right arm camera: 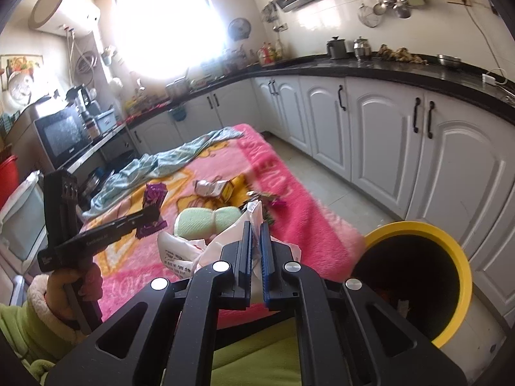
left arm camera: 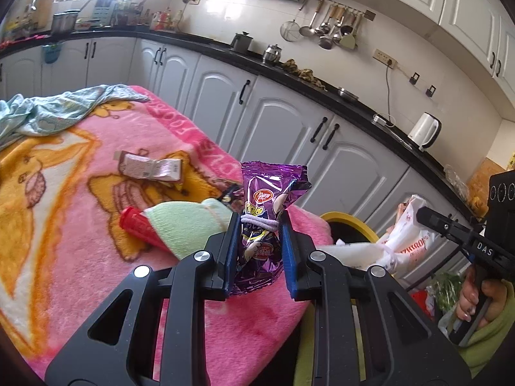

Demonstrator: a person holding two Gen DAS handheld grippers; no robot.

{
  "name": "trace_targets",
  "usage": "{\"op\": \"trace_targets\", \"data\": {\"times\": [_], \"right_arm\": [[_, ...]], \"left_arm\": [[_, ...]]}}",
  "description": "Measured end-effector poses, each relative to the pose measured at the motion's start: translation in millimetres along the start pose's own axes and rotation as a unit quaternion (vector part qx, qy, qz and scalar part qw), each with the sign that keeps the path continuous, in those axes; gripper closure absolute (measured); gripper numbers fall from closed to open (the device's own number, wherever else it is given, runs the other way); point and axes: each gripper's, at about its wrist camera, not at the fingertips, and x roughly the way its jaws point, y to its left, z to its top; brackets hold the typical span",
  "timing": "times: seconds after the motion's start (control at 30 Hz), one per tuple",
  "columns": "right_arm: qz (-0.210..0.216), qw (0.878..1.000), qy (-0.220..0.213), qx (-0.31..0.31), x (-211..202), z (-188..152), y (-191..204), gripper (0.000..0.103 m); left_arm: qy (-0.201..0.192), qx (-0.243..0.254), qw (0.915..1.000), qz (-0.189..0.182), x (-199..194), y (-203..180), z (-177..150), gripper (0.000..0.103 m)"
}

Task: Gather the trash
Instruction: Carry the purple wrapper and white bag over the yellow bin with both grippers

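Purple snack wrapper (left arm camera: pixel 267 222) clamped upright in left hand-held gripper (left arm camera: pixel 261 225); right hand-held gripper (right arm camera: pixel 256 234) pinches white plastic bag (right arm camera: pixel 193 251) (crumpled), near yellow-rimmed bin (right arm camera: pixel 450 257).

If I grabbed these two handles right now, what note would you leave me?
Left gripper: shut on the purple snack wrapper, lifted off the pink blanket.
Right gripper: shut on the white plastic bag.
Yellow bin stands past the blanket's edge, with some trash inside.
Left: drop both, then fetch the crumpled carton and the small scraps.
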Motion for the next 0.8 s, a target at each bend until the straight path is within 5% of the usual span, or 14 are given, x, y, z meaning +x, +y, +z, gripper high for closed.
{"op": "trace_targets", "data": {"times": [0.8], "right_arm": [[-0.105,0.990,-0.082,0.050,-64.9,-0.3,-67.9,0.098]], "left_arm": [[0.024,0.076,0.9946,-0.067,59.1,-103.6,16.7,0.085]]}}
